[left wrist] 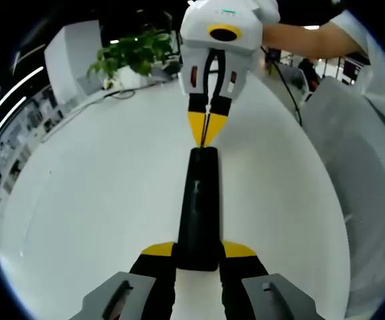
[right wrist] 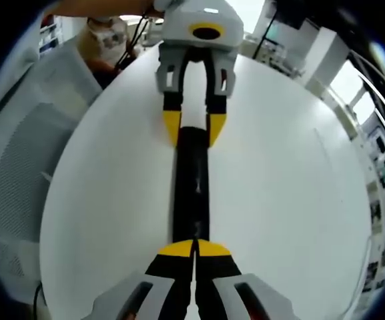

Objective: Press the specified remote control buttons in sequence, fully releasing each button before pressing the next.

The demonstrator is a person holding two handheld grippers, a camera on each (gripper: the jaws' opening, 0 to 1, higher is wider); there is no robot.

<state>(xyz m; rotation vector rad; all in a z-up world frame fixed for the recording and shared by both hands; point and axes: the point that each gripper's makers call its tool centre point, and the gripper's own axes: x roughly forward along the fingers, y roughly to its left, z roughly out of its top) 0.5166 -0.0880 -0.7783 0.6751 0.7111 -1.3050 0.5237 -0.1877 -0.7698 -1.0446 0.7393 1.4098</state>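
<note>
A wide white surface (left wrist: 99, 200) is seen beneath everything, with a potted plant (left wrist: 133, 57) set at its far edge in the left gripper view and a grey mesh chair back (right wrist: 19, 160) just beside it in the right gripper view. On the surface a long black remote control (left wrist: 199, 207) is laid out between the two tools. Its near end is clamped between the yellow-tipped jaws of the left gripper (left wrist: 199, 252), so the body is steadied. At the opposite end the right gripper (right wrist: 194, 249) is found with its jaws brought together into a single point, set down at the remote's end; whether a button is truly depressed cannot be told, since the keys are too dark to make out.

A press in the sequence is judged to be in hand. A clear lift of the closed tip off the key is called for next, followed by a shift along the remote to the next button, while the clamp is held firm
</note>
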